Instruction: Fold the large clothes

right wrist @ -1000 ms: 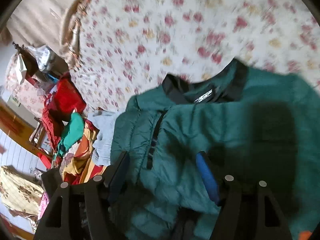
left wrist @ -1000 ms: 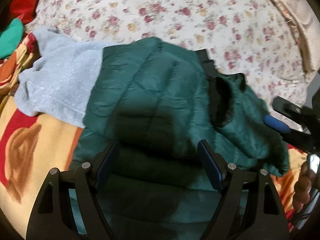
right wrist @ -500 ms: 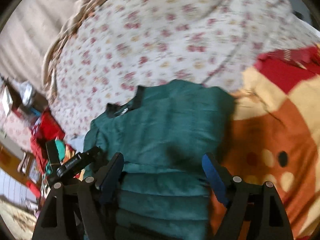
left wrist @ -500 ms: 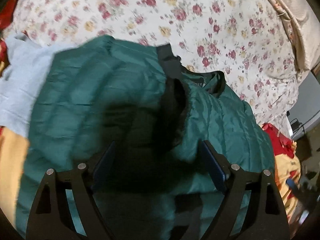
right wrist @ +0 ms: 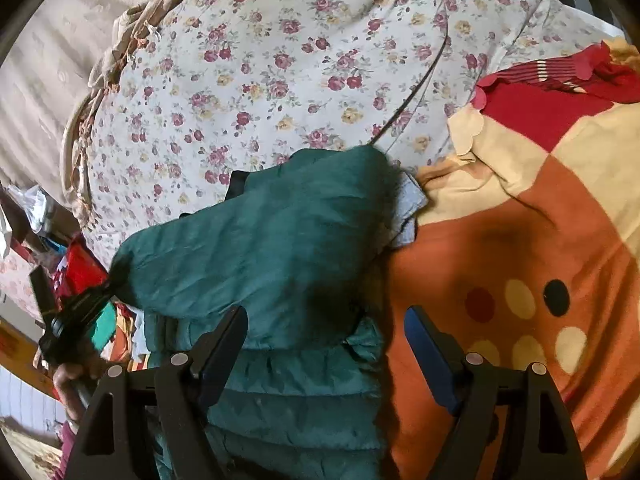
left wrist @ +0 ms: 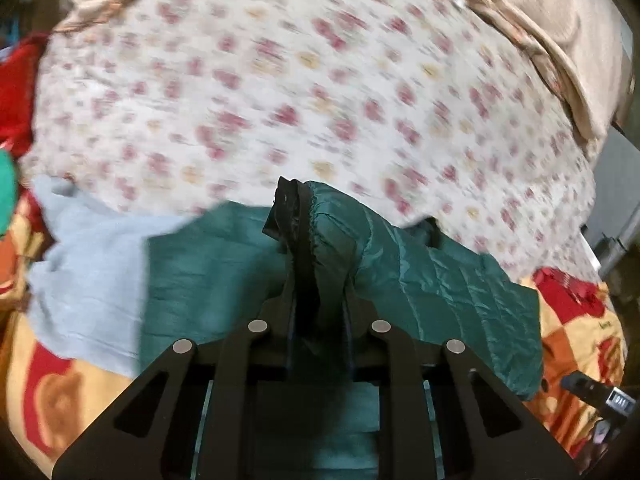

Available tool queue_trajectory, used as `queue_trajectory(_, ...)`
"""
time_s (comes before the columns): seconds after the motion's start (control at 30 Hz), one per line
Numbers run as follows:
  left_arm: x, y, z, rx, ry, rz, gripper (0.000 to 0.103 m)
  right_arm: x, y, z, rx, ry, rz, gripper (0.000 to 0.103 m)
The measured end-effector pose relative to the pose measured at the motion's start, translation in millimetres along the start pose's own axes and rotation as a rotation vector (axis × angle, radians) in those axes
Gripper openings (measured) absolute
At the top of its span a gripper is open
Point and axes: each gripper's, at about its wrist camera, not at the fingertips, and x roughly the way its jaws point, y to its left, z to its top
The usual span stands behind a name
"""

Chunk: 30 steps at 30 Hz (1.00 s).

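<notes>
Left gripper [left wrist: 318, 300] jaws now clenched on jacket [left wrist: 420, 280] sleeve (cuff up) | right gripper [right wrist: 324, 336] jaws released

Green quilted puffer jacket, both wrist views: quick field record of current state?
garment: green quilted puffer jacket, partly folded, lying on the bed
left gripper: jaws shut on the jacket's black-trimmed edge, fabric bunched upward
right gripper: jaws open, above the jacket's lower part, holding nothing
under jacket: light grey garment, sticking out at one side
surface: floral bedsheet and orange cartoon-print blanket
</notes>
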Motion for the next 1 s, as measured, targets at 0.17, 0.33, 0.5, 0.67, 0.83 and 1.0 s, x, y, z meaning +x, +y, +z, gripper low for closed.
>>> queue_trajectory(0.17,12,64,-21,-0.107,0.074,0.071,0.016,25,5,7,-0.008,0.013,-0.042,0.079)
queue_trajectory(0.33,28,73,-48,-0.142,0.136,0.062,0.016,57,13,23,-0.03,0.03,-0.074,0.082)
queue_trajectory(0.5,26,61,-53,-0.111,0.132,0.059,0.016,101,22,46,-0.035,0.058,-0.111,0.088)
queue_trajectory(0.67,29,54,-51,-0.098,0.14,0.046,0.017,115,44,56,-0.159,0.057,-0.151,0.032)
queue_trajectory(0.83,49,44,-58,-0.074,0.183,0.029,0.023,126,28,62,-0.152,0.045,-0.23,0.03)
queue_trajectory(1.0,50,41,-59,-0.044,0.184,0.088,0.041,116,15,63,-0.093,0.037,-0.203,0.048)
